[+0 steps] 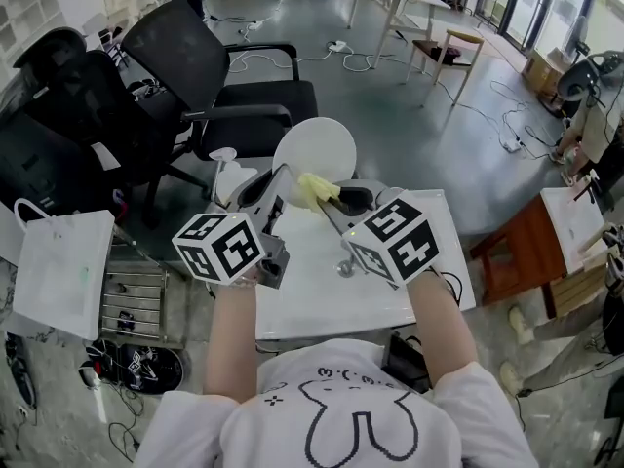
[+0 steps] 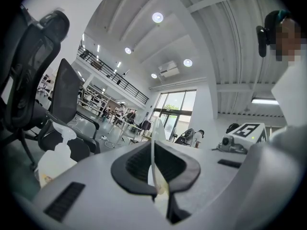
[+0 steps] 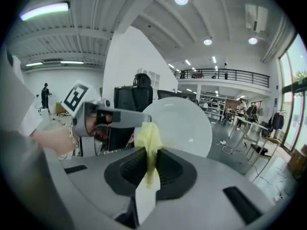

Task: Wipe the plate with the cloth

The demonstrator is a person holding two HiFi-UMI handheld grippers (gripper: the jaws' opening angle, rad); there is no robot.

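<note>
Both grippers are clenched on something, so neither one is empty. The left gripper (image 1: 284, 175) has its jaws pinched on the rim of the white plate (image 1: 317, 147). In its own view, the left gripper (image 2: 154, 151) shows the plate (image 2: 153, 135) edge-on as a thin white line squeezed between the black pads. The right gripper (image 1: 328, 201) is clamped on a yellow cloth (image 1: 316, 187). In the right gripper view (image 3: 150, 153) the cloth (image 3: 148, 139) runs up between the pads and bunches out past the tips.

The plate is held up in the air, standing roughly upright out over the far edge of the white table (image 1: 390, 300), with its face turned towards the right gripper (it looks like a big clean disc (image 3: 184, 123) in that view). The bunched end of the cloth sits at the plate's lower edge, right beside the left gripper's jaw tip. I honestly can't tell if it's actually touching the plate.

Further out, both marker cubes (image 1: 220, 247) sit near the person's hands over the table. A black office chair (image 1: 200, 71) is behind the plate on the left, a white bag (image 1: 63, 271) stands on the floor to the left of the table, and a small wooden table (image 1: 512, 252) is off to the right.
</note>
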